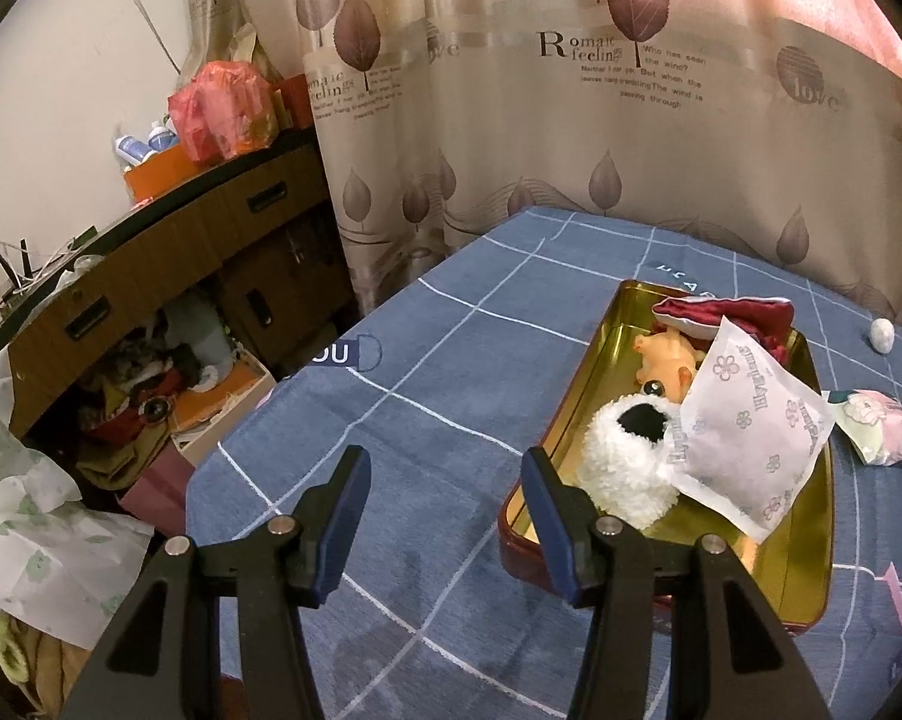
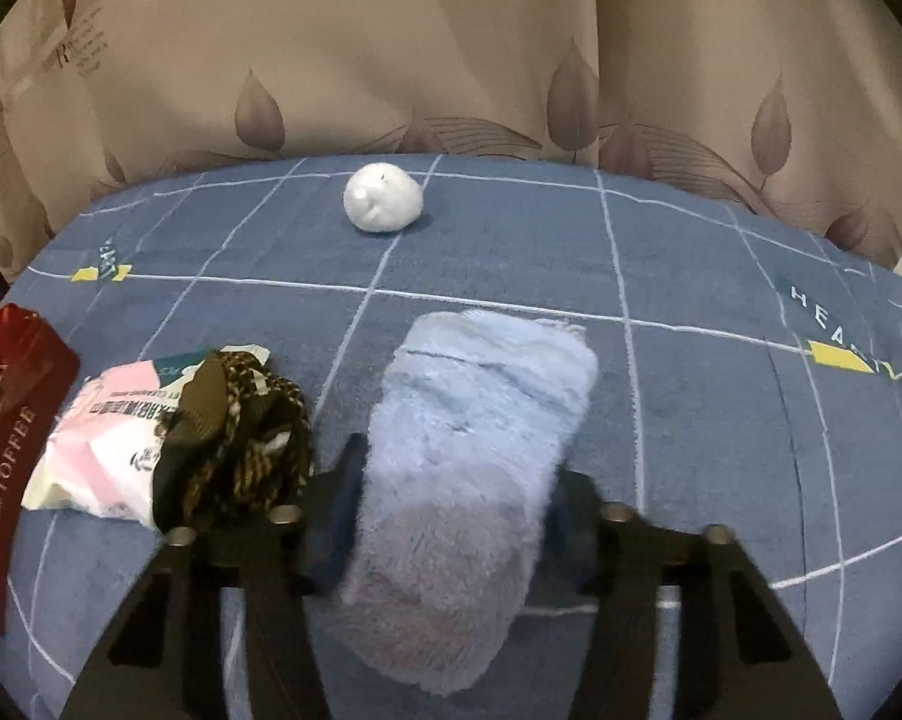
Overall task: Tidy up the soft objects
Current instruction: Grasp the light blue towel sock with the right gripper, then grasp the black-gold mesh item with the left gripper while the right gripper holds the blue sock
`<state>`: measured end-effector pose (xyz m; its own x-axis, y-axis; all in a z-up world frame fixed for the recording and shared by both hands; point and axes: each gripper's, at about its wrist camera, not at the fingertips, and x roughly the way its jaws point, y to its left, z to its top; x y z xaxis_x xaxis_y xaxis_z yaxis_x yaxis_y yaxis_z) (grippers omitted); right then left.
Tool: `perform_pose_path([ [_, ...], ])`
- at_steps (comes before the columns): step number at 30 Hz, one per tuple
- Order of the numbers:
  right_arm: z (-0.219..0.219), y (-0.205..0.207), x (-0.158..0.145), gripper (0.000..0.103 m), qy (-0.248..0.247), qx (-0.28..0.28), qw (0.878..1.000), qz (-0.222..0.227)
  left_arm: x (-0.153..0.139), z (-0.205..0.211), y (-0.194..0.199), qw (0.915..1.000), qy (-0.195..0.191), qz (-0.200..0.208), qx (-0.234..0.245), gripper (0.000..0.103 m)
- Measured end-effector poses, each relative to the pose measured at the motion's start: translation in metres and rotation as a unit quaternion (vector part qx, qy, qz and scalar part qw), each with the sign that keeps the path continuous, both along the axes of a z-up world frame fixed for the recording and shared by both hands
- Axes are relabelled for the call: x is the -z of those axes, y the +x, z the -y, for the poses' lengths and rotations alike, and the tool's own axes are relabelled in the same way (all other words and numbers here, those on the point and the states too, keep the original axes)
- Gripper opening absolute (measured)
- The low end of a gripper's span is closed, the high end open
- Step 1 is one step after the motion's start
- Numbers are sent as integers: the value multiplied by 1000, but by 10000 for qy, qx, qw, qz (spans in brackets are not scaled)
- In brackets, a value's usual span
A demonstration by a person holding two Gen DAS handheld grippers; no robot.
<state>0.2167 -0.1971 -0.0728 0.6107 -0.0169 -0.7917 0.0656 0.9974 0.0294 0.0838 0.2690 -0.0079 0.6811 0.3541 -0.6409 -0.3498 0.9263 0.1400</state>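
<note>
A gold-lined tin [image 1: 802, 546] on the blue checked cloth holds a white fluffy toy [image 1: 622, 471], a white sachet [image 1: 751, 429], an orange pig toy [image 1: 667, 354] and a red pouch [image 1: 721, 309]. My left gripper [image 1: 444, 474] is open and empty, its right finger at the tin's near left corner. My right gripper [image 2: 457, 480] is shut on a rolled light-blue fluffy towel [image 2: 475, 438]. A white soft ball [image 2: 382, 198] lies further back. A pink-white packet [image 2: 99, 456] and a brown patterned cloth [image 2: 240, 438] lie left of the towel.
The tin's dark red side [image 2: 12, 444] shows at the right wrist view's left edge. A leaf-print curtain [image 1: 511, 90] hangs behind the table. A cluttered wooden cabinet [image 1: 168, 276] and bags stand left of the table edge.
</note>
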Motion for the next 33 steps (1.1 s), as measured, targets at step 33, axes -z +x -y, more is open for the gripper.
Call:
perform_pose_path([
  [33, 101, -111, -4, 36, -49, 586, 9983, 60, -44, 231, 45, 9599, -428, -112, 2769, 60],
])
